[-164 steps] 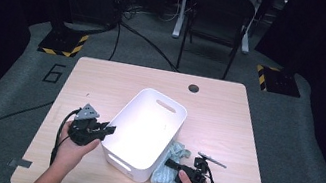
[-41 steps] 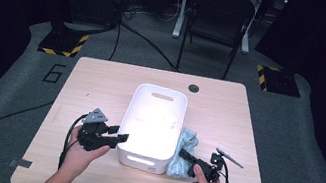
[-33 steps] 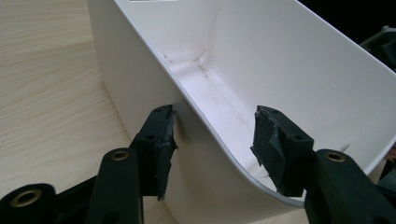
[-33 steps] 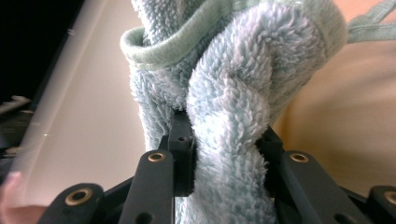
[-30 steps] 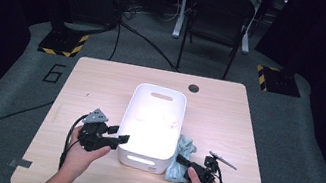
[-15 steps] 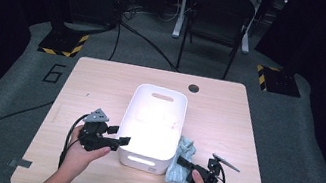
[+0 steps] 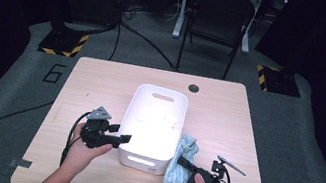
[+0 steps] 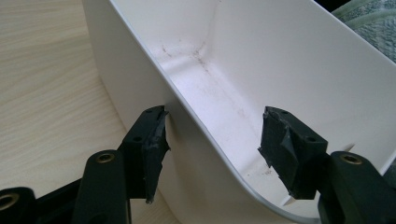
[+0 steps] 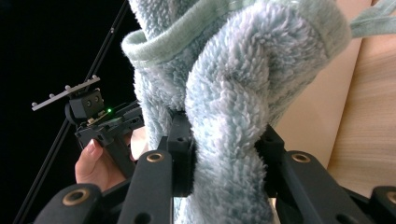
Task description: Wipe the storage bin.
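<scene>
Between the two black fingers (image 9: 184, 154) of the right gripper (image 9: 224, 158) sits a thick fold of the fluffy pale green towel (image 9: 233, 93), and the pads press into it from both sides, so the towel is held tight. More of the soft cloth bunches up above the fingers and hangs down past them. From the high view, this gripper (image 7: 191, 166) is just beside the near right corner of the white plastic bin (image 7: 156, 120), and the towel (image 7: 181, 161) lies along the bin's right wall on the light wooden table (image 7: 246, 126). I think the pinch is there so the towel can be lifted into the bin. The left gripper (image 8: 212, 140) has its fingers spread wide; they have just eased in a little. One finger (image 8: 149, 140) is outside the bin's wall (image 8: 187, 126) and the other is inside, with the wall between them but not squeezed. I think this hand (image 7: 85, 149) waits there to keep the bin from sliding.
</scene>
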`<state>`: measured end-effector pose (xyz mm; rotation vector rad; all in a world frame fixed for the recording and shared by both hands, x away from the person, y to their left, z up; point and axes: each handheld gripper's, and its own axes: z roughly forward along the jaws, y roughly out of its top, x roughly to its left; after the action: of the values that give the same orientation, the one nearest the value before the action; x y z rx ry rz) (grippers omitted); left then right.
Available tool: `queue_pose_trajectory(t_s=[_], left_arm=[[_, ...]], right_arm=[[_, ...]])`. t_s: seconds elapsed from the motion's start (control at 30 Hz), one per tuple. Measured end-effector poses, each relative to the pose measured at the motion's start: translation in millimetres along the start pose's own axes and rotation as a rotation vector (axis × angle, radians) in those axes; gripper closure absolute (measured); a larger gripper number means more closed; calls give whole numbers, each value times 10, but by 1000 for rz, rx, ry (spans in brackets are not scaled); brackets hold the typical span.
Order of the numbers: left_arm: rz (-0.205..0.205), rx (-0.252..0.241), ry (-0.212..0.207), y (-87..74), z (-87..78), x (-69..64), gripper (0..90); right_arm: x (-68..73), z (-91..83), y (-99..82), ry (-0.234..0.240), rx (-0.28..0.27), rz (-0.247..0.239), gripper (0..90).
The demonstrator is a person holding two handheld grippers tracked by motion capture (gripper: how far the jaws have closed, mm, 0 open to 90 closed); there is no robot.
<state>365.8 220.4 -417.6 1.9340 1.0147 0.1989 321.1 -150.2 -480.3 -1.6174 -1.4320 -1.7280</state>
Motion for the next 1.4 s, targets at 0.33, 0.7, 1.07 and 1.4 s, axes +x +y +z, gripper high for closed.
queue_pose_trajectory(t_s=[0.33, 0.7, 1.07, 1.4], left_arm=[[-7, 3, 3, -34, 28, -34, 431], [-34, -39, 61, -78, 11, -69, 414], [-45, -54, 107, -103, 12, -160, 417], [-80, -66, 104, -119, 15, -156, 421]], right_arm=[[-47, 19, 12, -14, -60, 1, 651], [-70, 109, 121, -6, -76, 9, 650], [-102, 166, 137, -69, -100, -30, 659], [-421, 294, 19, -252, -7, -24, 676]])
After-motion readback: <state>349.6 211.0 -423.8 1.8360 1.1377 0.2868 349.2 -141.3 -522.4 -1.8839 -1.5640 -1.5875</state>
